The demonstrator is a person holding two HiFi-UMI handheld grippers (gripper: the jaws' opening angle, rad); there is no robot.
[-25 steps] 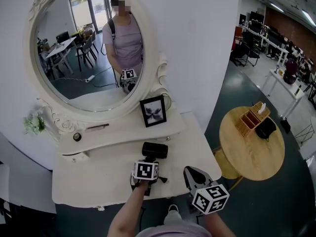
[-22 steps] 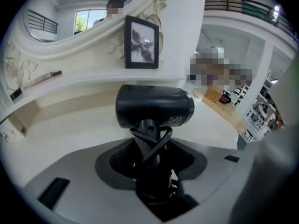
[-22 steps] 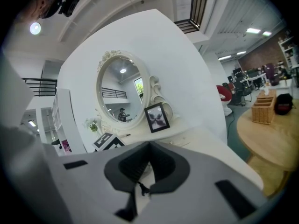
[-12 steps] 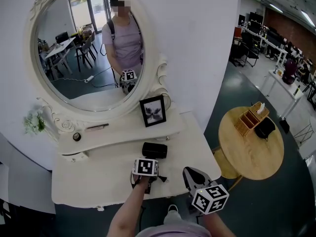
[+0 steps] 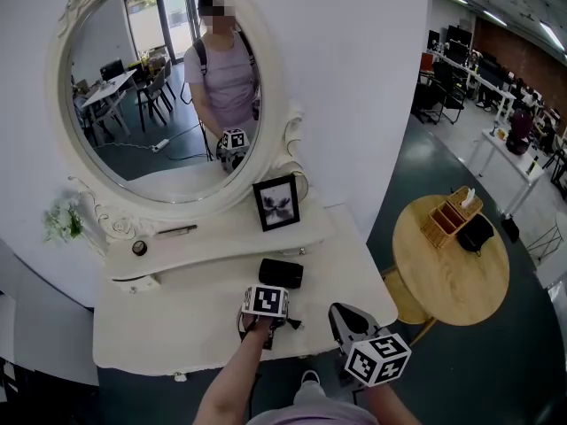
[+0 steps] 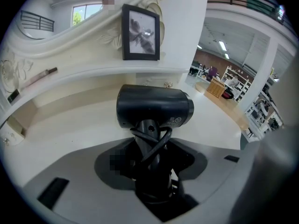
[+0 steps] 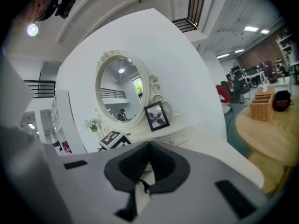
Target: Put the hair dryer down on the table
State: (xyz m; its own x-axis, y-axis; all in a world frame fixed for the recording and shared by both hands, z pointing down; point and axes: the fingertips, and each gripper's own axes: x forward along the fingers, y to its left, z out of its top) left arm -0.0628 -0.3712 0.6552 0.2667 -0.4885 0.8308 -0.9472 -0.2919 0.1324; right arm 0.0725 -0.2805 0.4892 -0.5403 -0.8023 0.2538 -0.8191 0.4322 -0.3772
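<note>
The left gripper point(image 6: 152, 178) was clamped on the handle of the black hair dryer point(image 6: 154, 106), with the cord looped round that handle just above the jaws. The dryer's barrel lay crosswise, low over the near middle of the white table point(image 5: 159, 317). From where I stood I couldn't tell whether it was touching the top. Beyond it, on the raised shelf at the far side, a framed picture point(image 5: 276, 202) leaned below the oval mirror point(image 5: 168, 96). A small bunch of flowers point(image 5: 60, 222) sat at the far left.

The right gripper point(image 7: 145, 187) was held by the table's near right corner, just right of the left one. Its jaws were drawn together with nothing between them. A round wooden table point(image 5: 452, 273) stood well apart on the right, carrying a wooden box and a dark bag.
</note>
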